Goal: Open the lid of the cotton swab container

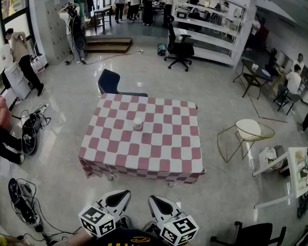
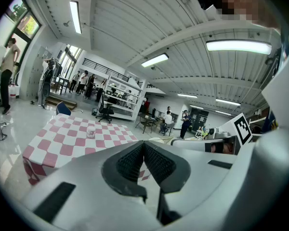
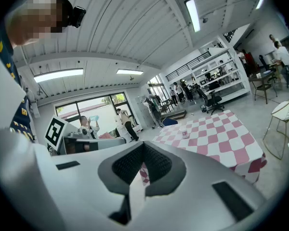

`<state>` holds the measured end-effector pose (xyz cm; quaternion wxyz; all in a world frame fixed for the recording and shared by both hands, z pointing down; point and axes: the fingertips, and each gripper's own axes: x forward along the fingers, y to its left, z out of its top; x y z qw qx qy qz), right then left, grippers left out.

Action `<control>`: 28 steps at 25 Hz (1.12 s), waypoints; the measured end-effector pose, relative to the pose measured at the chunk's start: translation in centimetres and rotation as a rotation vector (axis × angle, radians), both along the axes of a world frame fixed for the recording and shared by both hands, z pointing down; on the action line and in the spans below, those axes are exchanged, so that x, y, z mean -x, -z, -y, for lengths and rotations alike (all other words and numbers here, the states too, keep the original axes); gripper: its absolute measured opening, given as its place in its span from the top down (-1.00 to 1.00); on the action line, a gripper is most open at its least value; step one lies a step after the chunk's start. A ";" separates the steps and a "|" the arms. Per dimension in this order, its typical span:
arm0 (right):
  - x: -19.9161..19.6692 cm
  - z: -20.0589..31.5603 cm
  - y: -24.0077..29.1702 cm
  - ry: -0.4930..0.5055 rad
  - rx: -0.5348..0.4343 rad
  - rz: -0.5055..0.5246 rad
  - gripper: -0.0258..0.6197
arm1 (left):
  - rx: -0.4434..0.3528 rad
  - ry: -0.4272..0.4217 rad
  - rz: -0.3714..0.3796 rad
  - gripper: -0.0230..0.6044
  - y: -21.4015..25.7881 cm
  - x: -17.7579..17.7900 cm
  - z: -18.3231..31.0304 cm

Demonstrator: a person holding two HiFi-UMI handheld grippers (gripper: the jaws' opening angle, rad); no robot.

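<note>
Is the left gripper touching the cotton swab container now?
Apart. In the head view the left gripper is near the bottom edge, while the cotton swab container stands in the middle of the table, with floor between them.

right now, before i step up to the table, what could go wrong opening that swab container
The left claw and right claw are both shut, so they must open before gripping anything.
The cotton swab container is small and stands unbraced on the tablecloth; working it one-handed may tip it.
Cables on the floor at your left could snag a foot.
</note>
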<state>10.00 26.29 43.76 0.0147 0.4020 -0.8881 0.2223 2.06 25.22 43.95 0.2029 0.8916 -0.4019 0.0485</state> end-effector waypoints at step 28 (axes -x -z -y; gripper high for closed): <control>-3.5 -1.3 -3.0 0.078 0.075 0.069 0.89 | 0.059 0.138 0.028 0.92 -2.5 -2.4 -2.9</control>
